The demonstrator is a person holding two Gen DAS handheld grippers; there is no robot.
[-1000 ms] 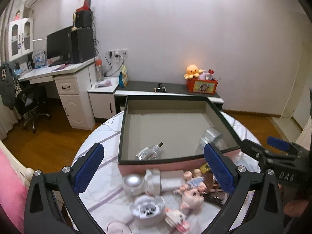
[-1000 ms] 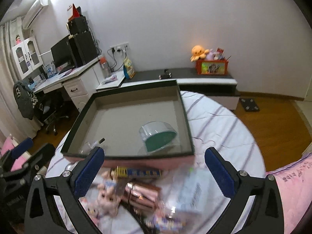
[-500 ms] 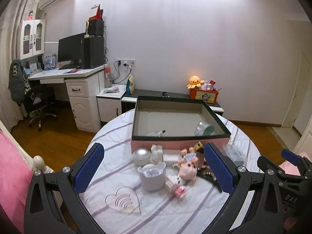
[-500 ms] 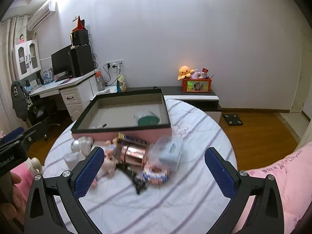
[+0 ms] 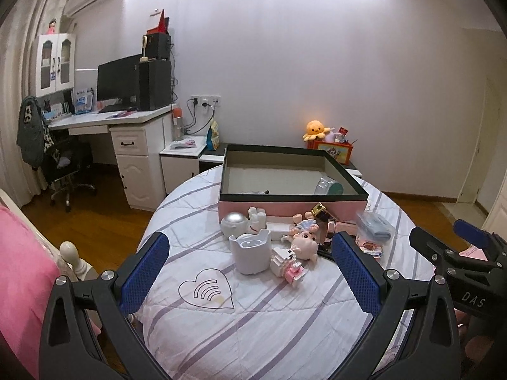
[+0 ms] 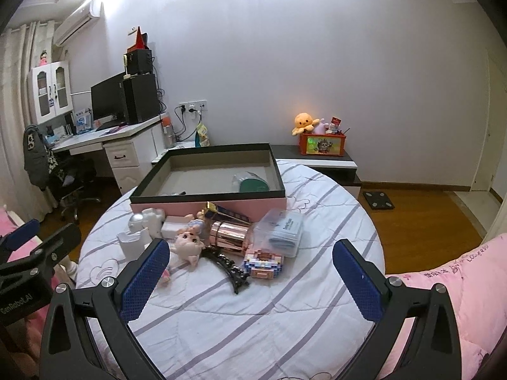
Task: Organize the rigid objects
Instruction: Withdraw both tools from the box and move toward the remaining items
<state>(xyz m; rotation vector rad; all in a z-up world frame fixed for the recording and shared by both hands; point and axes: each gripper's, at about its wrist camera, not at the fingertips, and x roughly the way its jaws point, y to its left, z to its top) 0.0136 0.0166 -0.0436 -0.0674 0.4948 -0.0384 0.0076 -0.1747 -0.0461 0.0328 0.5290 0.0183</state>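
Rose-gold tin (image 6: 228, 233) is lying on its side just ahead of my right tool (image 6: 250, 277), long axis running left to right, in the clutter before the box (image 6: 209, 204). I'm holding both tools wide and empty; my left tool (image 5: 250, 277) is facing the white cup (image 5: 251, 253), so the right is sitting nearer the tin.

Bare striped quilt (image 6: 240, 323) lies open in front; farther in, a cluster of small toys (image 6: 202, 240) crowds the pink, black-rimmed cardboard box's (image 6: 209, 204) near wall.
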